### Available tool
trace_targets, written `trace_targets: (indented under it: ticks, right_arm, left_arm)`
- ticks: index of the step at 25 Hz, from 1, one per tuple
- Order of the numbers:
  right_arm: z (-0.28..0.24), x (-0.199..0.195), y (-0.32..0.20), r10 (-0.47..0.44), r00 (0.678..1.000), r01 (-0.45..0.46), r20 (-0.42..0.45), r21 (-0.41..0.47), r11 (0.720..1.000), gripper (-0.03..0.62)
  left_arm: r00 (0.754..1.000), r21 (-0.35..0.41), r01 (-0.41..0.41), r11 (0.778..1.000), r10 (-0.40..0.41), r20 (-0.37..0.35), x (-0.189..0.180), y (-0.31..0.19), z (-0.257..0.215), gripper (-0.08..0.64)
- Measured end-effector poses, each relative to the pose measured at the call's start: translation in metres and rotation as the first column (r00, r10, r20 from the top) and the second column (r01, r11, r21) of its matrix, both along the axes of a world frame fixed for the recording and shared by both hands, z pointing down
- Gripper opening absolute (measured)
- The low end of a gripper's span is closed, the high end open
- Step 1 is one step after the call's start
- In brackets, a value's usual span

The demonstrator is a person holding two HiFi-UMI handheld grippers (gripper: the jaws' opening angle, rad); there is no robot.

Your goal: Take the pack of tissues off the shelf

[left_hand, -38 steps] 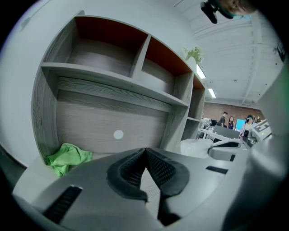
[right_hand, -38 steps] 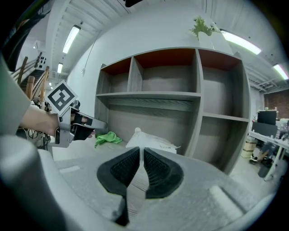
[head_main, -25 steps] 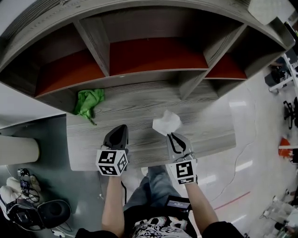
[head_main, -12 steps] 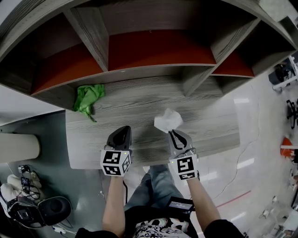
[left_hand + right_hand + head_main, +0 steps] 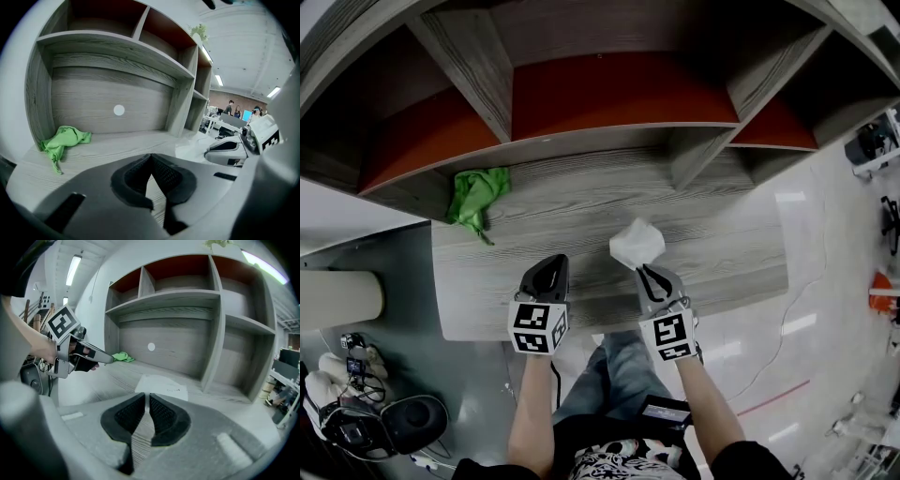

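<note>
The white pack of tissues [image 5: 636, 244] is just off the tip of my right gripper [image 5: 645, 272], over the grey wooden shelf board [image 5: 722, 234]. In the right gripper view the pack [image 5: 161, 384] lies flat ahead, and its near corner runs in between the nearly closed tips of the gripper [image 5: 146, 395], which is shut on it. My left gripper [image 5: 551, 265] hovers beside it to the left over the same board. Its tips [image 5: 151, 157] meet with nothing between them.
A crumpled green cloth [image 5: 478, 195] lies at the back left of the board, under the shelf compartments with red backs [image 5: 609, 94]. A vertical divider [image 5: 698, 159] stands behind the pack. The board's front edge is just under both grippers; floor and the person's legs show below.
Both grippers have sunk a little toward the board, side by side. The pack stays at the right gripper's tip. The green cloth has not moved.
</note>
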State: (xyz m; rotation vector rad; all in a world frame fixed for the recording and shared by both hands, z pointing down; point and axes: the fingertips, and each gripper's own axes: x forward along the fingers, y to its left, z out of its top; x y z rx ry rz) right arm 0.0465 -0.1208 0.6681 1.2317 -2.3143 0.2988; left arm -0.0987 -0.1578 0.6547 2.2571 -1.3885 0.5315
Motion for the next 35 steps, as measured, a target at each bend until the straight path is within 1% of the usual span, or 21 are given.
trace_targets:
  ticks: [7,12,16,20,23,26,28,31,35]
  right_arm:
    - [0.015,-0.005,0.004,-0.012,1.000,0.013,0.013,-0.054,0.998,0.037]
    - [0.026,-0.006,0.007,-0.025,1.000,0.026,0.013,-0.089,0.996,0.038]
    - [0.036,-0.005,0.007,-0.003,0.999,0.011,0.055,-0.147,0.989,0.046]
    - [0.045,0.001,0.013,0.006,0.999,0.002,0.048,-0.170,0.985,0.069]
    - [0.050,0.003,0.016,0.009,0.998,0.002,0.055,-0.183,0.983,0.109]
    - [0.048,0.001,0.017,0.013,0.998,-0.001,0.059,-0.191,0.982,0.153]
    - [0.044,0.004,0.016,0.040,0.996,-0.024,0.079,-0.193,0.981,0.175]
    - [0.035,0.015,0.013,0.123,0.981,-0.091,0.149,-0.203,0.975,0.179]
    - [0.026,0.024,0.012,0.159,0.973,-0.127,0.166,-0.188,0.974,0.179]
  left_arm:
    - [1.000,-0.024,-0.018,1.000,0.018,0.004,0.003,0.005,0.010,0.006]
    - [1.000,-0.030,-0.016,0.999,0.016,-0.002,0.003,0.006,0.014,0.006]
    - [1.000,-0.034,-0.017,0.999,0.017,-0.011,0.003,0.009,0.018,0.006]
    - [1.000,-0.031,-0.011,0.999,0.011,-0.029,0.007,0.009,0.017,0.006]
    - [0.999,-0.036,-0.026,0.999,0.025,-0.027,0.012,0.013,0.019,0.006]
    - [0.999,-0.050,-0.047,0.998,0.047,-0.004,0.014,0.020,0.021,0.006]
    - [0.999,-0.054,-0.048,0.997,0.048,-0.005,0.014,0.022,0.021,0.006]
    - [0.998,-0.051,-0.032,0.998,0.029,-0.048,0.017,0.019,0.018,0.006]
    - [0.997,-0.045,-0.030,0.999,0.027,-0.074,0.024,0.016,0.012,0.006]
